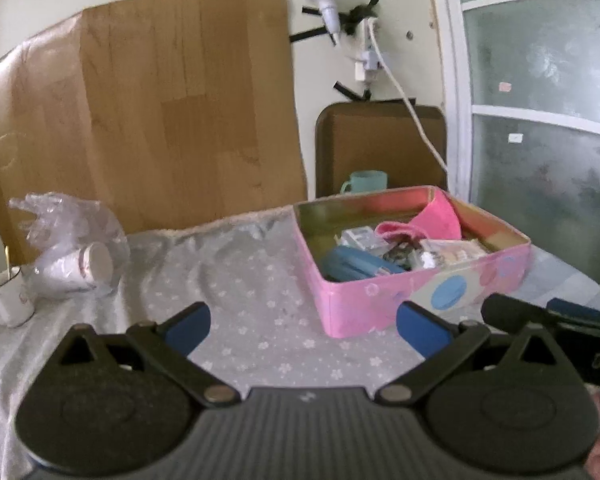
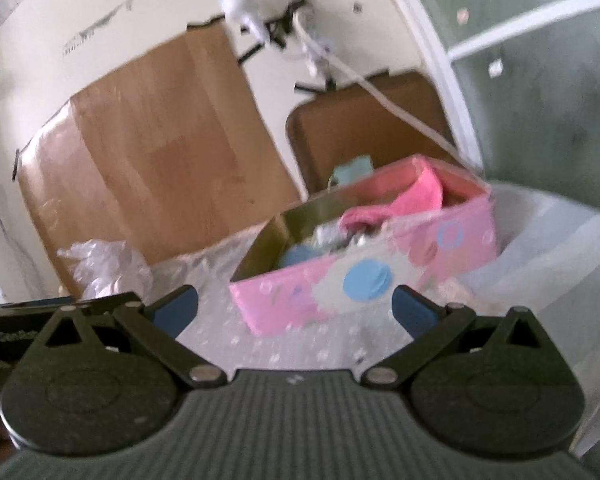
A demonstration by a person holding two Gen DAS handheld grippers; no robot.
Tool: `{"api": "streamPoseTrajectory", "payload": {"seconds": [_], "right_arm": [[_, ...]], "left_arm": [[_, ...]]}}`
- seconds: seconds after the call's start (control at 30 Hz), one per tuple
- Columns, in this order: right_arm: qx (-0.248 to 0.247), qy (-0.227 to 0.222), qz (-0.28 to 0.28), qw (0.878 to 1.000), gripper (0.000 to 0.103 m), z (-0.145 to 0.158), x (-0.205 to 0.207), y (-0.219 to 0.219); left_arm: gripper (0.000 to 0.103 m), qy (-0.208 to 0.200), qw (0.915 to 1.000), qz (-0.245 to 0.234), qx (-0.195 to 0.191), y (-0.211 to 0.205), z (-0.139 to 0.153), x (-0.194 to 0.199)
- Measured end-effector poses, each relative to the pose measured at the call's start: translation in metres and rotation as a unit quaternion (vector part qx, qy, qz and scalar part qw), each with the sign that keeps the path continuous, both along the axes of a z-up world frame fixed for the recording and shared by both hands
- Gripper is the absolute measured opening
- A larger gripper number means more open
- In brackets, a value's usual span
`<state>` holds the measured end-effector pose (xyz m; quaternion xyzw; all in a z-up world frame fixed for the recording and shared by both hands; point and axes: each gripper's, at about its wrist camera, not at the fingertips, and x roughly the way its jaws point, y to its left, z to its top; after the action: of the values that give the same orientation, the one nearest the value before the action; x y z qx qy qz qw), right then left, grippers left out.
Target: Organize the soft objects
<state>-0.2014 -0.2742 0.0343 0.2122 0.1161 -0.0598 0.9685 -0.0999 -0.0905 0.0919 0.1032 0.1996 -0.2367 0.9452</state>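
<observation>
Your left gripper has its blue-padded fingers spread wide apart and holds nothing; your right gripper is the same, wide apart and empty. Both hover above the grey flowered tablecloth, in front of the pink rectangular tin box.

The soft thing for this task is, I judge, the bright pink fabric piece, which lies inside the box, leaning against its far wall. From your left gripper it lies at about 1 o'clock, beyond the near wall of the box. From your right gripper the same fabric lies also at about 1 o'clock, though this view is blurred. Its long axis runs roughly from 8 o'clock to 2 o'clock in the left view.

Which gripper is nearer I cannot tell; the box looks similarly close to both. For a grasp you would need to come over the near wall and down, past the blue stapler-like object and the small packets.
</observation>
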Motion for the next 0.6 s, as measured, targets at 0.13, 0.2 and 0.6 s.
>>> {"api": "streamPoseTrajectory", "payload": {"seconds": [0.13, 0.2, 0.6], "right_arm": [[0.003, 0.007, 0.001, 1.0, 0.103, -0.002, -0.001, -0.003], [0.002, 0.006, -0.004, 1.0, 0.103, -0.003, -0.002, -0.004], [0.01, 0.019, -0.015, 1.0, 0.103, -0.008, -0.001, -0.009]], "left_arm": [[0.103, 0.017, 0.9998, 0.001, 0.002, 0.0, -0.004, 0.005], [0.103, 0.018, 0.9998, 0.008, 0.009, -0.002, -0.005, 0.007], [0.103, 0.022, 0.999, 0.035, 0.019, -0.005, -0.01, 0.013]]}}
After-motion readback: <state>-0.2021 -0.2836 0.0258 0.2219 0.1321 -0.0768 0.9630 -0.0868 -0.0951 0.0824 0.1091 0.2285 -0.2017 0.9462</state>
